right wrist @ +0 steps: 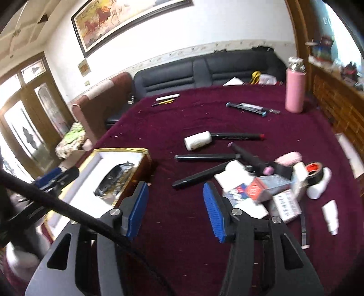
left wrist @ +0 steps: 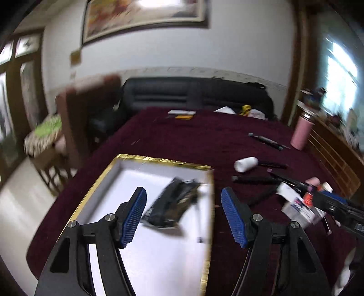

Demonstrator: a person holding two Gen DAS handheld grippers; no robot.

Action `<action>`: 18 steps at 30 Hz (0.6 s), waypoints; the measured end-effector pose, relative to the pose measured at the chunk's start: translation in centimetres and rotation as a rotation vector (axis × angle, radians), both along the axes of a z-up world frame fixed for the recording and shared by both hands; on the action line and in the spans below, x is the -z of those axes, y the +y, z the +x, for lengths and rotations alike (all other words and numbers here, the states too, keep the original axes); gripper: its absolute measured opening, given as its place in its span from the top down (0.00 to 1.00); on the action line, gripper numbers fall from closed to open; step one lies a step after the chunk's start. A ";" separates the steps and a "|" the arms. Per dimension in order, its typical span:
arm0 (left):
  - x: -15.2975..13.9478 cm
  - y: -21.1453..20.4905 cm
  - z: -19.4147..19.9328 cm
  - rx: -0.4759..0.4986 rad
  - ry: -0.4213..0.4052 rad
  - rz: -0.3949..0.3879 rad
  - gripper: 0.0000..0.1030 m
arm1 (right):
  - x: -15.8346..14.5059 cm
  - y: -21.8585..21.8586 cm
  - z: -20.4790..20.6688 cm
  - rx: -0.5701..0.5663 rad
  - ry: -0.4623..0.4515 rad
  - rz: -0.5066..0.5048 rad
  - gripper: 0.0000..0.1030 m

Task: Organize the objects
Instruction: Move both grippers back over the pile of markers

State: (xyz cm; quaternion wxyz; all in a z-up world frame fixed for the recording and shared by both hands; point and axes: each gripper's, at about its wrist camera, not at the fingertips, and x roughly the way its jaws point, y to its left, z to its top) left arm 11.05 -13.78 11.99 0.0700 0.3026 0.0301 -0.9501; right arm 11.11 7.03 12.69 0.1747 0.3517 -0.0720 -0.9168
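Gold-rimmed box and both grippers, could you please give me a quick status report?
Left gripper open, empty, over the gold-rimmed box. Right gripper open, empty. Black pouch already in box. Clutter pile left on cloth; nothing blocking.

Home living room. Dark leather sofa (right wrist: 204,68) along wall, large framed horse painting (right wrist: 127,18) above it. Wooden glazed doors (right wrist: 29,107) at left, carved wooden cabinet (right wrist: 336,100) at right. Desk (right wrist: 182,118) under maroon cloth, pink flask (right wrist: 295,91) on it.

Black sofa (right wrist: 204,70), framed horse painting (right wrist: 118,20)
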 end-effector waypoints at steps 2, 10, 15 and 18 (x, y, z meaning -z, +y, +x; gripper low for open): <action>-0.6 2.0 0.1 0.038 0.002 -0.019 0.39 | 0.1 0.9 0.2 0.025 0.012 0.025 0.52; -1.3 7.1 -0.5 0.124 -0.025 -0.071 0.40 | 0.5 5.9 0.3 0.107 0.024 0.015 0.52; -0.6 9.0 -1.6 0.145 -0.064 -0.094 0.40 | 1.1 9.0 -0.4 0.150 0.010 -0.003 0.52; 0.2 9.9 -2.6 0.167 -0.109 -0.080 0.40 | 1.5 10.9 -0.9 0.176 0.003 -0.017 0.52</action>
